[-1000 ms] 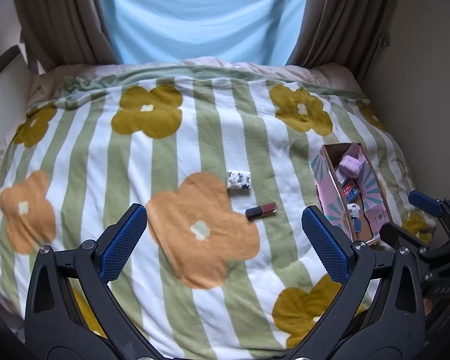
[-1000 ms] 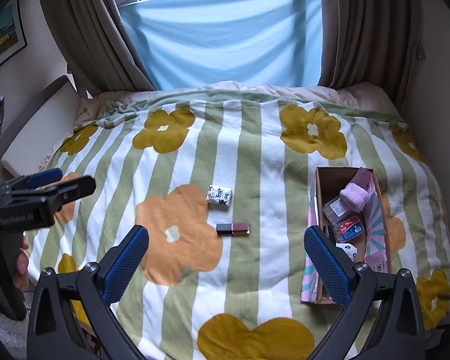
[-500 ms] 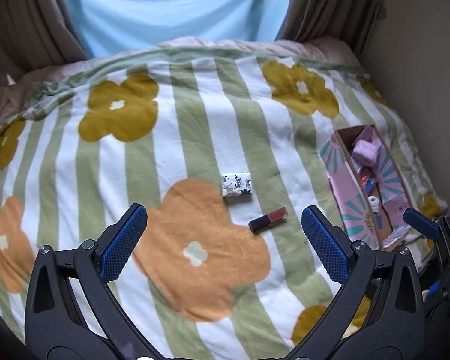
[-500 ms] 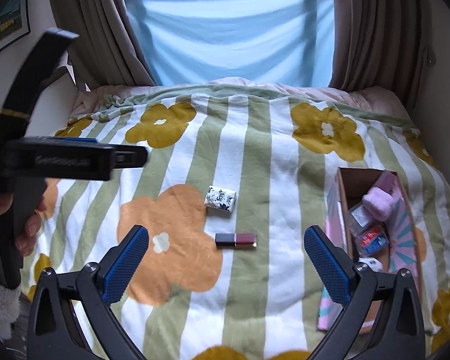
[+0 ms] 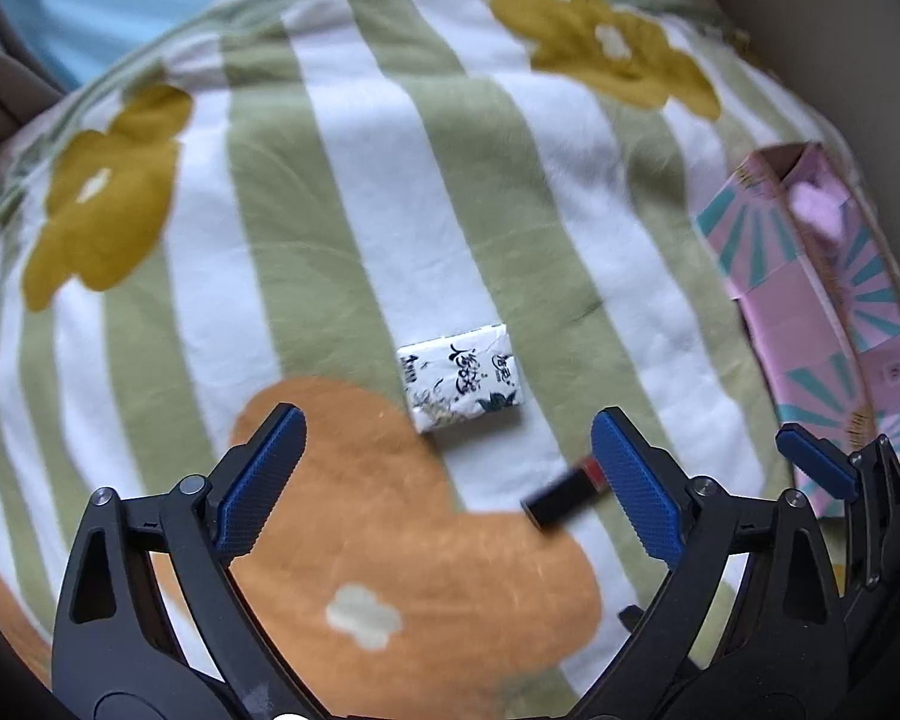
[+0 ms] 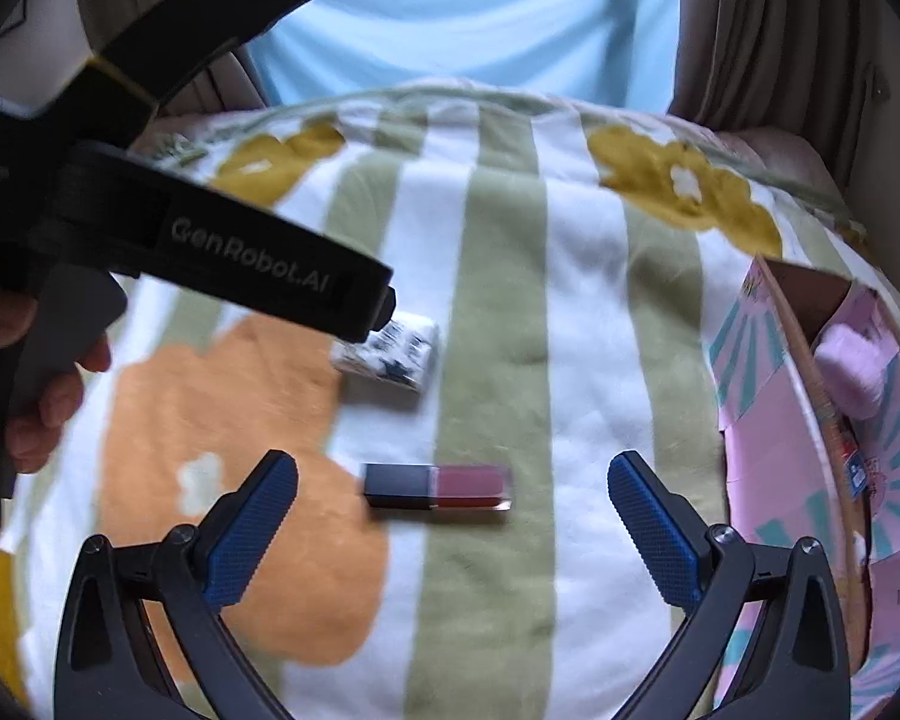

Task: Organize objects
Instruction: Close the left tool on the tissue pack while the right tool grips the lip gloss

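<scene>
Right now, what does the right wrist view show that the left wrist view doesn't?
Only the right wrist view shows the hand holding the left gripper's body, the curtains, and the lipstick whole, lying ahead of the open right gripper. Only the left wrist view shows the tissue pack uncovered ahead of the open left gripper, whose fingers have just been closing with nothing between them. Both show the flowered quilt and the pink box.

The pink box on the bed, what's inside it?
A fluffy lilac item sits in the pink box, with a small blue and red packet lower down. The box wall and frame edge hide anything else.
</scene>
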